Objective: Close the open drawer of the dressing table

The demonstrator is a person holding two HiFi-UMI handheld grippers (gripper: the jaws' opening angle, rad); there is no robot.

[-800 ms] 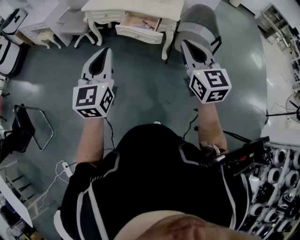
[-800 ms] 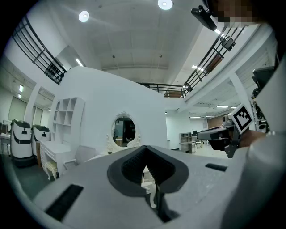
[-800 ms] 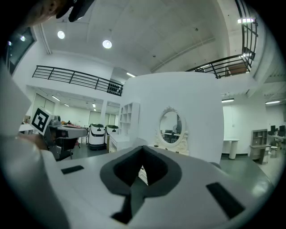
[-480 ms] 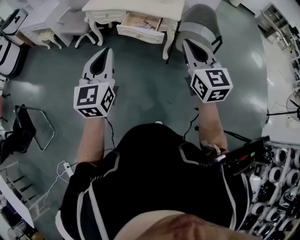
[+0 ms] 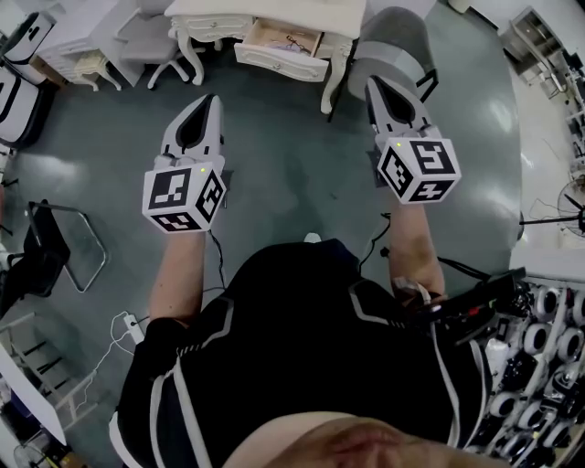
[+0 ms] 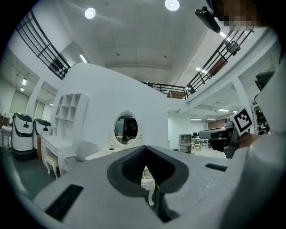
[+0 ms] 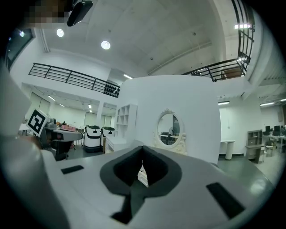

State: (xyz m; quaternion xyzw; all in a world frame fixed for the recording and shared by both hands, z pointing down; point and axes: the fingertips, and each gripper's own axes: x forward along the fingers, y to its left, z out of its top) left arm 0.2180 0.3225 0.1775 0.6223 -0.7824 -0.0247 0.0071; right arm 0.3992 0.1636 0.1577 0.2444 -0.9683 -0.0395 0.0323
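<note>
The cream dressing table point(image 5: 215, 11) stands at the top of the head view, and its drawer point(image 5: 280, 60) is pulled out toward me with small items inside. My left gripper point(image 5: 204, 99) is held over the grey floor, well short of the table, shut with nothing in it. My right gripper point(image 5: 376, 82) is shut and empty too, its tip near the table's right front leg point(image 5: 327, 84). Past the shut left gripper point(image 6: 144, 147), the left gripper view shows the table's oval mirror point(image 6: 126, 129). That mirror point(image 7: 169, 129) also appears beyond the shut right gripper point(image 7: 142, 148).
A grey padded chair point(image 5: 393, 35) stands right of the table, behind the right gripper. A white stool point(image 5: 144, 41) and more white furniture point(image 5: 69, 50) are at the upper left. A black metal frame point(image 5: 57, 247) and floor cables point(image 5: 128, 327) lie at left, racks point(image 5: 539, 366) at lower right.
The right gripper has drifted a little to the right. The table and drawer sit slightly further right in the head view. Both grippers stay shut.
</note>
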